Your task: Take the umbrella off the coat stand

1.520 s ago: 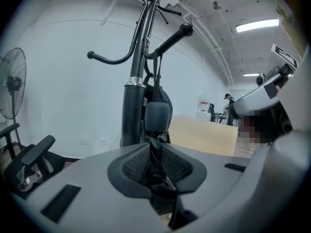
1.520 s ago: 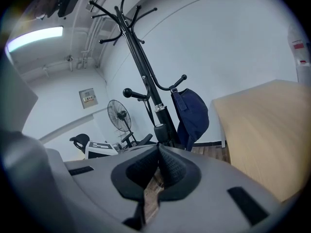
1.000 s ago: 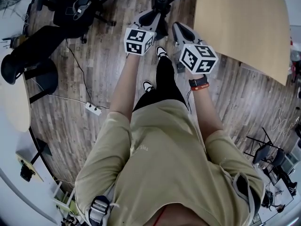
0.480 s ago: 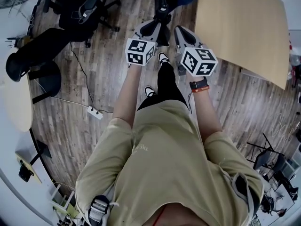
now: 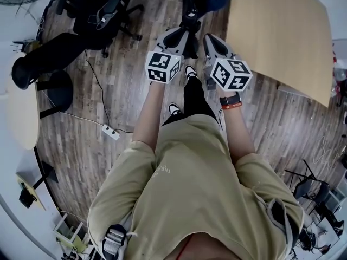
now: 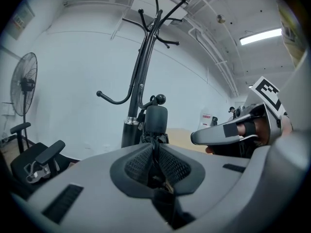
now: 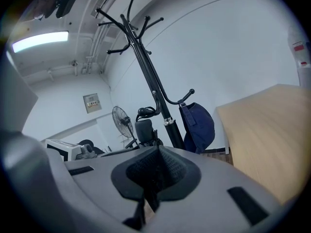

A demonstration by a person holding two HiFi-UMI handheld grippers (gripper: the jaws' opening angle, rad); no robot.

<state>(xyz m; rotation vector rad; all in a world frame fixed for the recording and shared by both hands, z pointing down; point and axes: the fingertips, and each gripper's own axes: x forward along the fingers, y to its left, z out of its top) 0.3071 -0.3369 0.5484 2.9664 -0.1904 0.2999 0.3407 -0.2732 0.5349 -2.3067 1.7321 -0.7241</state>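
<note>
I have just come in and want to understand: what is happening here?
A person stands at a coat stand, holding a hand-held gripper in each hand. The left hand-held gripper points at the black umbrella hanging on the stand; the right hand-held gripper is beside it. Both have their jaws together, and neither seems to grip the umbrella yet.

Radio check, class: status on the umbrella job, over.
Left gripper shut, right gripper shut. Umbrella hanging on coat stand, dead ahead of left jaws. Navy cap on pole's other side.
</note>
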